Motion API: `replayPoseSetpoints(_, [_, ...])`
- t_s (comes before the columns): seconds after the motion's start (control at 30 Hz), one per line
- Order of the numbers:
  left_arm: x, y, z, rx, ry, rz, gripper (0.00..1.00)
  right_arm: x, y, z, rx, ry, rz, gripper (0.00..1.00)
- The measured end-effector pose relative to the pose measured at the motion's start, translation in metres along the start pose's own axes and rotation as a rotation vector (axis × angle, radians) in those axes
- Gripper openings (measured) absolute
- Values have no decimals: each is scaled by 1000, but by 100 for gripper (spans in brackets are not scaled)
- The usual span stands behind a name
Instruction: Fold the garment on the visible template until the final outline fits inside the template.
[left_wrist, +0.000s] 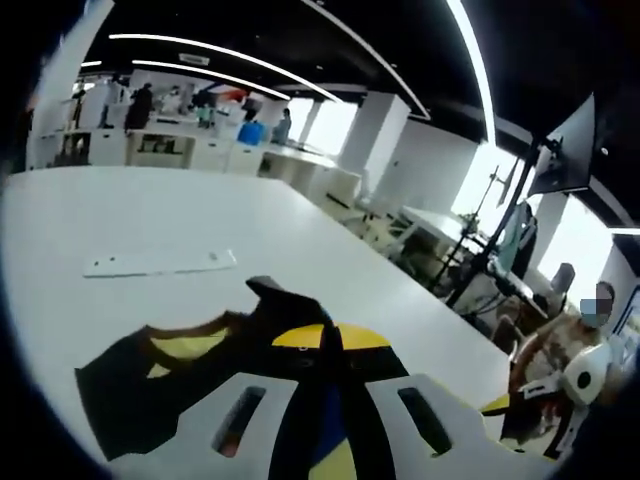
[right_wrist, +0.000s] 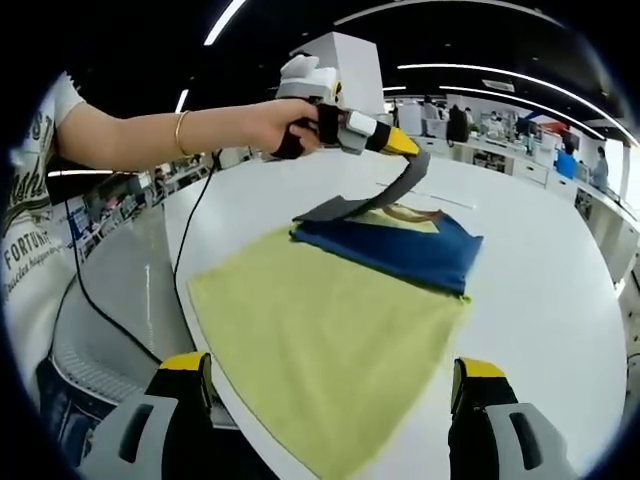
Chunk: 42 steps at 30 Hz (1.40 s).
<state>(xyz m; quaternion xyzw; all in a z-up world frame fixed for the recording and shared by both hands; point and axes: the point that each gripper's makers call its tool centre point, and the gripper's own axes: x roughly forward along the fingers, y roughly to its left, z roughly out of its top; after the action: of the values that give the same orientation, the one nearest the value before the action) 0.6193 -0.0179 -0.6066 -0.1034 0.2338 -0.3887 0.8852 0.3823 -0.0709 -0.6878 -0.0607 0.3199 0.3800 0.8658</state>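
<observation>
Left gripper (right_wrist: 418, 158), at 12 o'clock of the right gripper view, carried in a person's hand (right_wrist: 285, 125) on an outstretched arm entering from 9 o'clock; jaws closed on a dark sleeve (right_wrist: 385, 195) of the garment (right_wrist: 400, 250), lifted clear of the white table (right_wrist: 560, 300). Same gripper (left_wrist: 325, 385) at 6 o'clock of the left gripper view, yellow-tipped jaws pressed together on dark fabric rising between them. Right gripper (right_wrist: 325, 385) at 6 o'clock of the right gripper view, jaws spread wide, holding nothing, above the near edge of the template (right_wrist: 320, 340). Garment blue and dark with a yellow neckline, folded into a compact block at 1 o'clock of the right gripper view, lying on the far end of the yellow-green cloth template, one corner reaching just past the template's edge at 3 o'clock. Garment (left_wrist: 170, 375) seen dark in the left gripper view, spread at 7 o'clock on the table (left_wrist: 150, 215). Flat white strip (left_wrist: 160, 263) at 9 o'clock of that view, well apart from the garment. Black cable (right_wrist: 130, 300) at 8 o'clock of the right gripper view, beyond the table edge. Seated person (left_wrist: 585, 350) at 4 o'clock of the left gripper view; office desks and ceiling light strips in the background.
</observation>
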Motion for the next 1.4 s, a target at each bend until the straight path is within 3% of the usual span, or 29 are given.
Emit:
replayPoseSetpoints(0.37, [16,-14,-5,1,14,-49,0,-1,-2,-5,19,0,-8,99])
replayPoseSetpoints(0.63, [30,-16,-34,25,85,-58,0,-1,-3,-7,30,-3,-9,99])
replayPoseSetpoints(1.3, [61,-15,-85,22,200,-39,0,-2,-15,-5,49,-27,-30,99])
replayPoseSetpoints(1.4, [62,-19,-84,13,187,-56,12,-2,-15,-9,55,-23,-30,99])
